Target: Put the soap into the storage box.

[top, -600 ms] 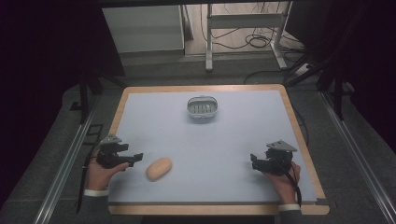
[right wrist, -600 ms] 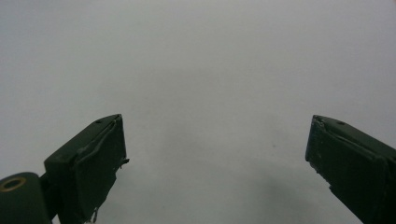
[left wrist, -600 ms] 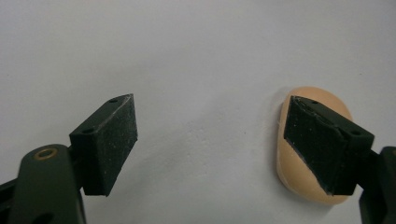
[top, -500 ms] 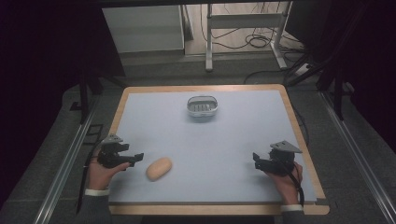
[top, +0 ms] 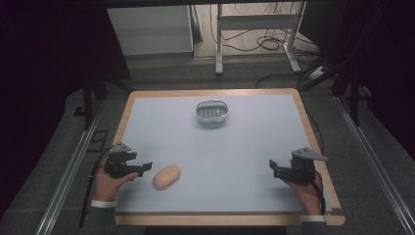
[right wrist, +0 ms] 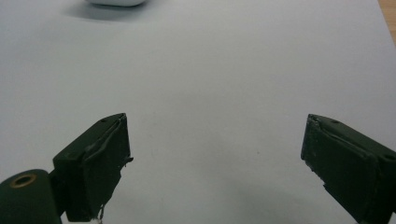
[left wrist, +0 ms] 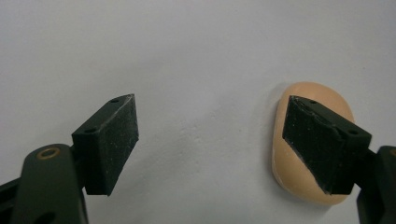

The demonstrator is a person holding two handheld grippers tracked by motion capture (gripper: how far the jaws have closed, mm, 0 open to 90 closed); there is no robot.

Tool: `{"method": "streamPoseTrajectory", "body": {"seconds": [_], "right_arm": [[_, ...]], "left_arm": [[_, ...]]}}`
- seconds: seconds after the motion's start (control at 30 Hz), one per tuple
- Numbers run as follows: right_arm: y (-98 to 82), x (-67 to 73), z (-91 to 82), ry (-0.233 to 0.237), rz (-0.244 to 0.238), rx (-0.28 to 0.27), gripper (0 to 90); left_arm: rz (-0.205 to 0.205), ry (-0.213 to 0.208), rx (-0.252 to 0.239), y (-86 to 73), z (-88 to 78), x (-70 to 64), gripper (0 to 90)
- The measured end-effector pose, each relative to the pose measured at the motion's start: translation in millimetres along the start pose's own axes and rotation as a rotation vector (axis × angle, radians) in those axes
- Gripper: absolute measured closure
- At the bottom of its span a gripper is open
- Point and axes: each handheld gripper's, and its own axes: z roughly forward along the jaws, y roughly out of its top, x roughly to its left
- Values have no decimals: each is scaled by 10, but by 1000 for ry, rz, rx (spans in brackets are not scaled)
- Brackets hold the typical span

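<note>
Two grippers sit low at the near edge of the tabletop (top: 244, 147), both with jaws spread and nothing between them. The left gripper (top: 139, 169) points at the tan, bread-like lump (top: 166, 176) lying just beside it; in the left gripper view one jaw overlaps the lump's edge. The right gripper (top: 275, 168) waits well apart. This looks like the approach: next, centre the jaws around the lump and close. Farther off stands a small white basket (top: 212, 112).

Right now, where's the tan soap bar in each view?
High view: soap bar lies low left on the blue mat, just right of the left tongs.
Left gripper view: at right, partly behind the right-hand jaw.
Right gripper view: not in it.
Shared landmark: the blue mat.
</note>
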Motion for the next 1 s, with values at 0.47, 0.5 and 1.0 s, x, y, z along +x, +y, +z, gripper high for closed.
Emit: {"method": "streamPoseTrajectory", "body": {"seconds": [0.47, 0.5, 1.0], "right_arm": [[-7, -54, -29, -12, 26, 8, 86], [-9, -50, -36, -17, 24, 9, 86], [-37, 6, -121, -15, -2, 1, 86]], "left_arm": [[-9, 9, 8, 48, -77, -53, 185], [-9, 3, 7, 63, -94, -66, 185], [52, -12, 22, 317, -193, -136, 183]]}}
